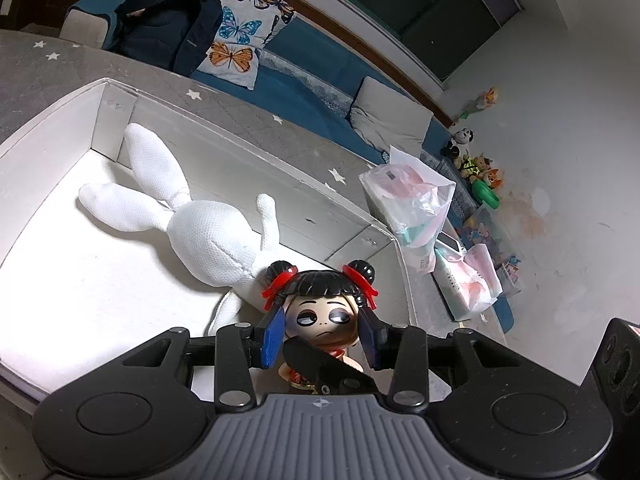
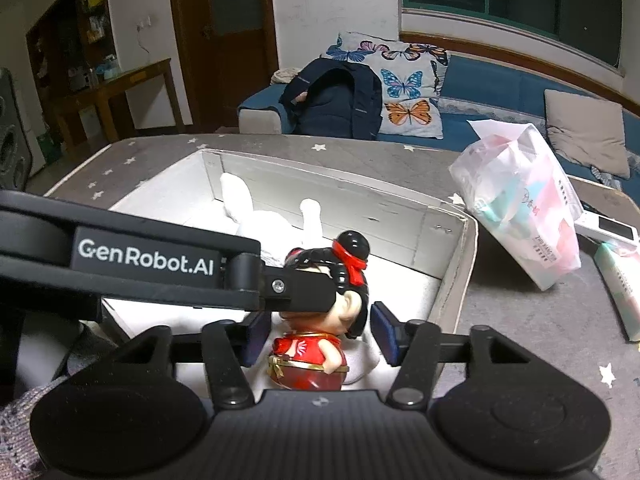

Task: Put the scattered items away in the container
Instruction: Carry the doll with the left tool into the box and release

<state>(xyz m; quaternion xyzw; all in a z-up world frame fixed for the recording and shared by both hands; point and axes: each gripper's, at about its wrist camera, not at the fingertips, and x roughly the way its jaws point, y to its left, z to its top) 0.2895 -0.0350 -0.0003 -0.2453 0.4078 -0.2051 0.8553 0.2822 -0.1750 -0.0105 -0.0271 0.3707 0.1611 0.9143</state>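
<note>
Dim room, fisheye bending at the edges, and glare bleaching the white box floor (image 1: 60, 280).

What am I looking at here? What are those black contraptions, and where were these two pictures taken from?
There is no robot: a person holds a hand-operated claw in each hand, and each claw carries a wide-angle camera looking along its two fingers. One picture is from the left claw, the other from the right claw. The left claw appears to grip the head of a doll in a red outfit. The right claw's fingers stand open either side of its body. Below is a white box holding a white plush rabbit. Bagged tissue packs lie on the grey starred table.
</note>
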